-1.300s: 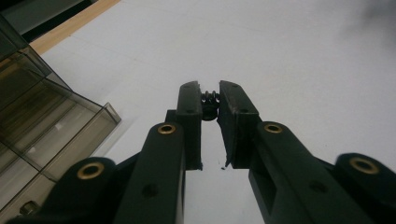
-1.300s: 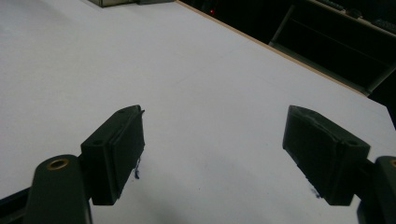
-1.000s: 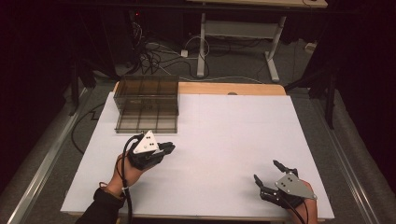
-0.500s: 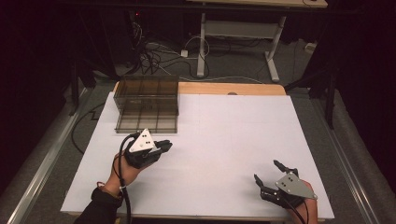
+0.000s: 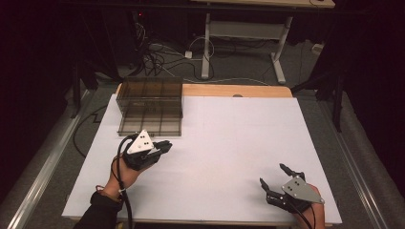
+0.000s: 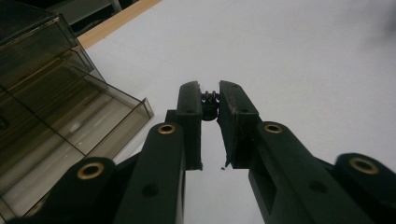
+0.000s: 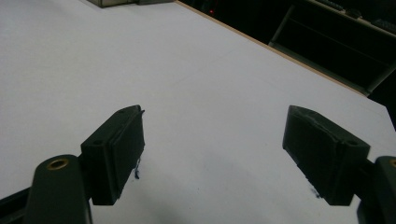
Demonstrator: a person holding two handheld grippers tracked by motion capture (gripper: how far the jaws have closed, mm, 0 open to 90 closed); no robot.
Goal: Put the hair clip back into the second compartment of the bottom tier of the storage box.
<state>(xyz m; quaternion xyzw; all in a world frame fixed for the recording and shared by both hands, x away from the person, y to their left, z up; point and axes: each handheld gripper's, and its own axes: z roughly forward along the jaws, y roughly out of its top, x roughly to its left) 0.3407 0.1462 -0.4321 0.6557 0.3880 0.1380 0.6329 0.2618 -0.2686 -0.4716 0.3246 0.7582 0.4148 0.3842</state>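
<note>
My left gripper (image 5: 164, 146) hovers over the white table top (image 5: 229, 138), just in front of a smoky clear compartment box (image 5: 150, 107). In the left gripper view the jaws of that left gripper (image 6: 210, 93) are shut on a small black knobbed part (image 6: 209, 106), pinched near their tips. The compartment box (image 6: 56, 107) lies to their left there. My right gripper (image 5: 272, 174) rests low at the table's near right corner, open. The right gripper view shows my right gripper (image 7: 215, 116) with its pads (image 7: 119, 149) far apart and bare white table between them.
A strip of wooden table edge (image 5: 234, 90) shows behind the white sheet. Beyond it are a desk frame (image 5: 248, 33) and tangled cables (image 5: 162, 52) on the floor. A metal rail (image 5: 43, 167) runs along the table's left side.
The left gripper has drifted slightly left and toward the box with the small part still pinched. The right gripper has stayed put.
</note>
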